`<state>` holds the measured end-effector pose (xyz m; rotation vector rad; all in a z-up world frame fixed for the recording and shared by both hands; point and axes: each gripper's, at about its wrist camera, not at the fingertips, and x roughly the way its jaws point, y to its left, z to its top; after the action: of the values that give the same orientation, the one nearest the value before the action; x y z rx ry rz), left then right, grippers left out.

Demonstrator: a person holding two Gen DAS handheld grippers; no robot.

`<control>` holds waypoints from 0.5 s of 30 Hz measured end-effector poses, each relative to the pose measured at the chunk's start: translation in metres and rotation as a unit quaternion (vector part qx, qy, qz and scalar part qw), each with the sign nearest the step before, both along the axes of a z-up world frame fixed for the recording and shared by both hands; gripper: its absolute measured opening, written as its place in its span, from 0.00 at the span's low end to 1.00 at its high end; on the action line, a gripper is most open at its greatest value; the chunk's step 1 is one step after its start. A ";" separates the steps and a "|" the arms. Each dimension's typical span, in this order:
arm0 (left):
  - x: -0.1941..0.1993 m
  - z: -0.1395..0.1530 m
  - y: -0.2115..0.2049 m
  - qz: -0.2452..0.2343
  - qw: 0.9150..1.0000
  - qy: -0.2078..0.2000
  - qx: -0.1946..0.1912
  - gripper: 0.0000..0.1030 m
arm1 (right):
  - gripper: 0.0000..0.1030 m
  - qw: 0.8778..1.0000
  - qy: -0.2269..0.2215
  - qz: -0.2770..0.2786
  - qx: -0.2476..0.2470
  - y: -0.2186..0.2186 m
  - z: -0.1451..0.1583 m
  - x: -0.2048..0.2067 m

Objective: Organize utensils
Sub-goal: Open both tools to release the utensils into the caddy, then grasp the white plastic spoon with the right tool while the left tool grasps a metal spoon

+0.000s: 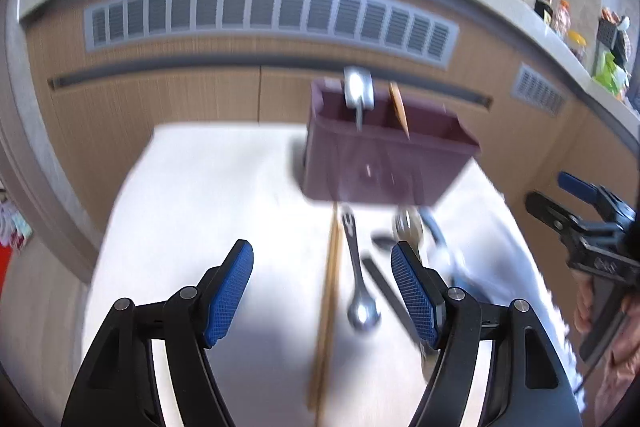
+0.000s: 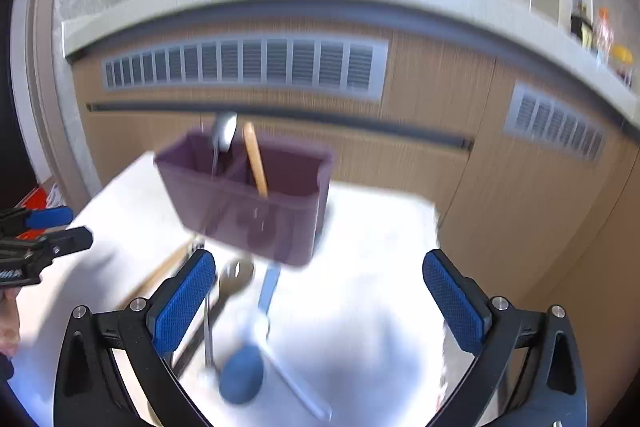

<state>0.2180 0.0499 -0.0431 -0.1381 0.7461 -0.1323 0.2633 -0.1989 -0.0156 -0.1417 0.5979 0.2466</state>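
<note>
white tabletop bearing a purple two-compartment holder; it already has a metal spoon and a wooden stick standing in it. left to sort, lying before it: chopsticks, steel spoon, blue spoon, others blurred. my left gripper and right gripper fingers are spread, grasping nothing.

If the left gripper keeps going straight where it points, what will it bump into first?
Probably the metal spoon on the table, lying between the open left gripper fingers beside the chopsticks. Blur makes depth uncertain.
</note>
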 end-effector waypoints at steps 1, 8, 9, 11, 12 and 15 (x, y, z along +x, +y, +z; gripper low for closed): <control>-0.005 -0.005 -0.001 -0.002 1.000 0.009 0.002 0.71 | 1.00 1.000 0.020 0.005 0.007 -0.002 -0.008 0.001; -0.023 -0.031 -0.005 -0.012 0.998 0.062 -0.004 0.72 | 1.00 0.995 0.056 0.025 -0.076 0.022 -0.052 -0.002; -0.023 -0.032 -0.004 -0.011 0.998 0.065 -0.006 0.72 | 1.00 0.994 0.053 0.033 -0.088 0.026 -0.056 -0.003; -0.024 -0.035 0.000 -0.006 0.997 0.072 -0.009 0.72 | 1.00 0.991 0.063 0.052 -0.107 0.036 -0.064 0.001; -0.024 -0.036 0.002 -0.004 0.997 0.074 -0.011 0.73 | 0.99 0.990 0.071 0.061 -0.104 0.039 -0.066 0.003; -0.021 -0.038 0.007 0.003 0.997 0.082 -0.013 0.73 | 0.81 0.988 0.102 0.084 -0.082 0.044 -0.073 0.016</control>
<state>0.1968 0.0572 -0.0815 -0.1781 0.9074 -0.1263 0.2794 -0.1548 -0.0883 -0.3291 0.8108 0.3786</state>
